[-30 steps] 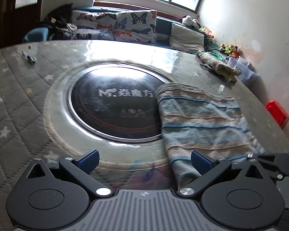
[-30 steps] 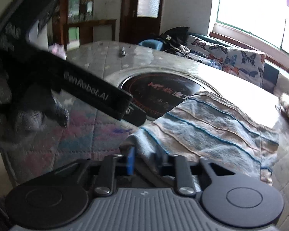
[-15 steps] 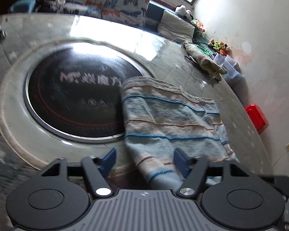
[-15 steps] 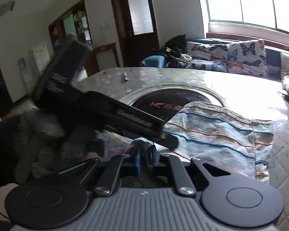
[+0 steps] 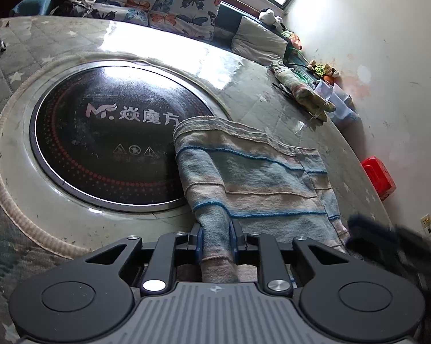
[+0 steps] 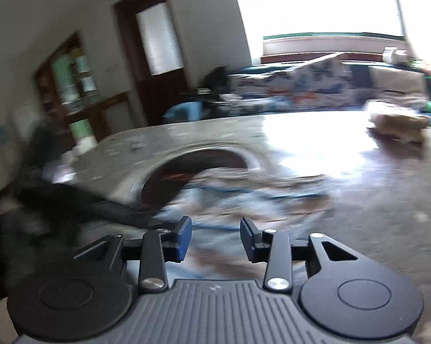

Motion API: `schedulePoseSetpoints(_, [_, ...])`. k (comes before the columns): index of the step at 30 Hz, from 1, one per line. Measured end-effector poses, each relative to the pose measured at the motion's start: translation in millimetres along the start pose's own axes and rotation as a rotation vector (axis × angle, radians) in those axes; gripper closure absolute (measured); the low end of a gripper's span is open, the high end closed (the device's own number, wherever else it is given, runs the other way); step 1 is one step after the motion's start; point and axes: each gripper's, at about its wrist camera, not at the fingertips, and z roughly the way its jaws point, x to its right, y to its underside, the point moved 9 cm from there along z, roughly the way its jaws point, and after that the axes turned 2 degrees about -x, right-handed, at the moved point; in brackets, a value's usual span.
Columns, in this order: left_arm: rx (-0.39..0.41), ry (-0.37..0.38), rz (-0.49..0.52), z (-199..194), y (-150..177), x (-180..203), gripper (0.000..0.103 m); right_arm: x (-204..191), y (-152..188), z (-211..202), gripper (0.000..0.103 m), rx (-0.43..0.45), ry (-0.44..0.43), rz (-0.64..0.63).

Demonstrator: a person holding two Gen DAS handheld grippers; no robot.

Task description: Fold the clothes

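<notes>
My left tongs [image 5: 216, 242]: jaws drawn in narrow, pinching a bunched corner of the striped cloth [image 5: 252, 180] between the blue pads. The fabric runs through the jaws and back under the housing, so the hold looks firm (judged only from how tightly the weave is gathered).

My right tongs [image 6: 216, 238]: jaws stand apart, nothing between the pads. The right view is badly smeared; the cloth [image 6: 244, 197] shows as a blur directly ahead at 12 o'clock, beneath and beyond the fingertips. I cannot tell whether the pads touch it.

Cloth position, left view: it spreads away from my left tongs toward 12 to 2 o'clock, lying on the quilted table cover [image 5: 29, 54]. Its far left corner overlaps the rim of the round black cooktop [image 5: 106, 134] set into the table. Its long axis runs roughly from my left jaws out toward 1 o'clock; the stripes cross that axis. A narrower strip lies along its right edge, possibly an under-layer showing.

Key relation: the held corner is the near one, at my left tongs; the free near edge runs off toward 3 o'clock, where a dark blurred shape (probably my other tool) sits at the frame edge. The right tongs are therefore the nearer to that free corner.

Judgement: a fold would carry the near edge toward 12 o'clock, along the long axis. Whether this layout precedes or follows a fold is not settled here.

Other items: another bundled cloth [image 5: 300, 91] far off at 1 o'clock, and a red box [image 5: 378, 176] past the table edge.
</notes>
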Motion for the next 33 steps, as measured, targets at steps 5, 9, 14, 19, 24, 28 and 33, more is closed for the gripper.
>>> schedulePoseSetpoints(5, [0.009,-0.016,0.013,-1,-3,-2,0.085,61,0,33,0.056,-0.04,0.134,0.12])
schedulePoseSetpoints(9, [0.012,-0.033,0.027,-2,-6,-3,0.085,80,5,52,0.051,-0.059,0.126,0.21])
schedulePoseSetpoints(14, [0.013,-0.05,0.047,-1,-7,-3,0.085,80,7,62,0.051,-0.046,0.146,0.216])
schedulePoseSetpoints(19, [0.008,-0.06,0.069,0,-6,-2,0.085,83,10,57,0.047,-0.027,0.175,0.241])
schedulePoseSetpoints(24, [0.019,-0.082,0.101,-1,-8,2,0.089,74,8,59,0.076,-0.03,0.081,0.261])
schedulePoseSetpoints(28, [0.04,-0.078,0.134,-3,-18,15,0.092,76,-7,45,0.088,0.016,0.062,0.251])
schedulePoseSetpoints(33, [0.072,-0.049,0.205,5,-40,52,0.093,84,-32,26,0.09,0.074,0.07,0.227])
